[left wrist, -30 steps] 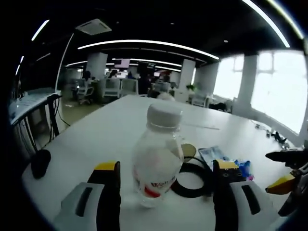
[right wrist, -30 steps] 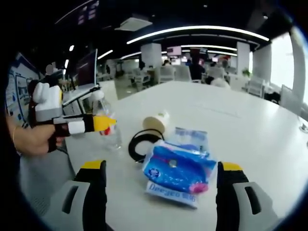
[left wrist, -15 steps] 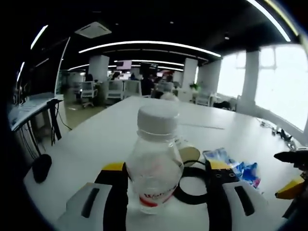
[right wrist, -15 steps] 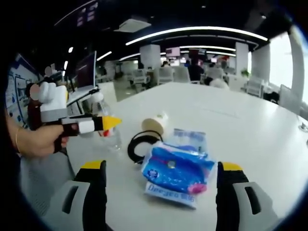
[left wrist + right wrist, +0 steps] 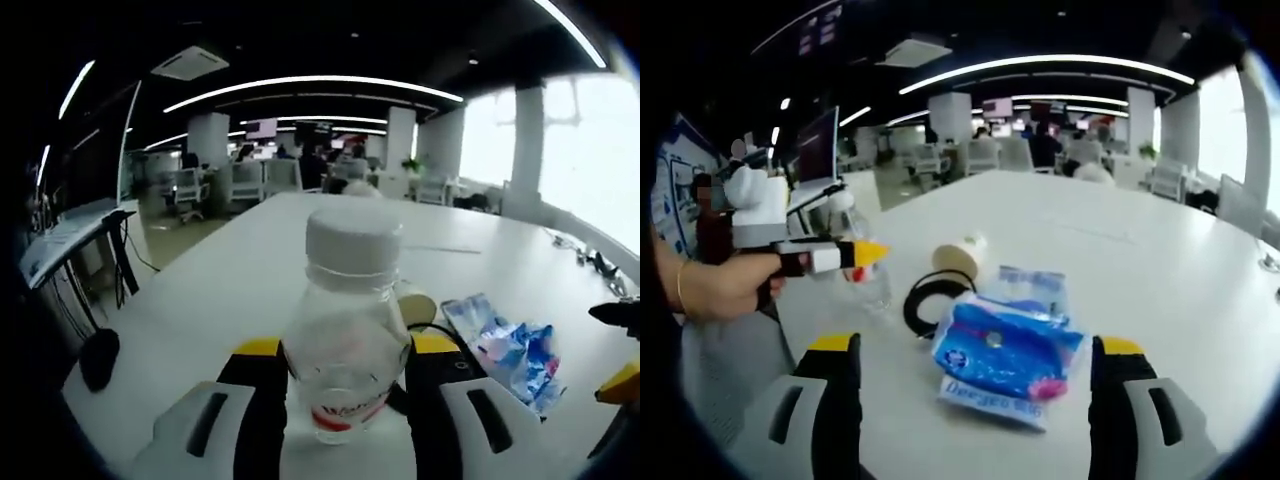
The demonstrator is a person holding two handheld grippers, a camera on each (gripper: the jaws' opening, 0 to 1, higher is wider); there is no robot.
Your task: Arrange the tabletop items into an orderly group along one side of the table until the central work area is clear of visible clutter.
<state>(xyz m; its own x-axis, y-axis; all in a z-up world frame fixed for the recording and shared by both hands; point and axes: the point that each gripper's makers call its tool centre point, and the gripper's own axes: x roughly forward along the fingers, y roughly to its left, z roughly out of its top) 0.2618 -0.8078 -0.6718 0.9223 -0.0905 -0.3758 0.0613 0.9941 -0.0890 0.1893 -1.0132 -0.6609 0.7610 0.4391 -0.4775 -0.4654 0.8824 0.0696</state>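
In the left gripper view, the left hand-held gripper (image 5: 345, 375) has its two yellow-tipped jaws against either side of a clear plastic water bottle with a white cap and a red-lettered label (image 5: 347, 345); they look to be pinching it, though whether its base is on the white table (image 5: 220, 290) or just off it cannot be told. Behind the bottle lie a coil of black cable (image 5: 430, 330), partly hidden, and a pale roll of tape (image 5: 412, 303), and further right a blue plastic pack of tissues (image 5: 510, 350). A dark rounded object (image 5: 98, 358) lies near the table's left edge.

In the right gripper view, the right hand-held gripper (image 5: 975, 385) is spread wide and holds nothing; the tissue pack (image 5: 1012, 355) lies on the table between and just beyond its jaws. The black cable coil (image 5: 930, 300) lies just to the pack's left, the tape roll (image 5: 962, 254) behind it, and the bottle (image 5: 862, 262) stands further left, with the left gripper (image 5: 845, 256) held by a person's hand (image 5: 725, 288) in front of it.

The step in hand seems to be taking hold of the bottle for moving to one side. Next, the bottle probably needs carrying upright toward the chosen edge and setting down steadily, since it is tall and light. The right gripper is well placed to close on the tissue pack, which is soft and should crumple under the jaws.
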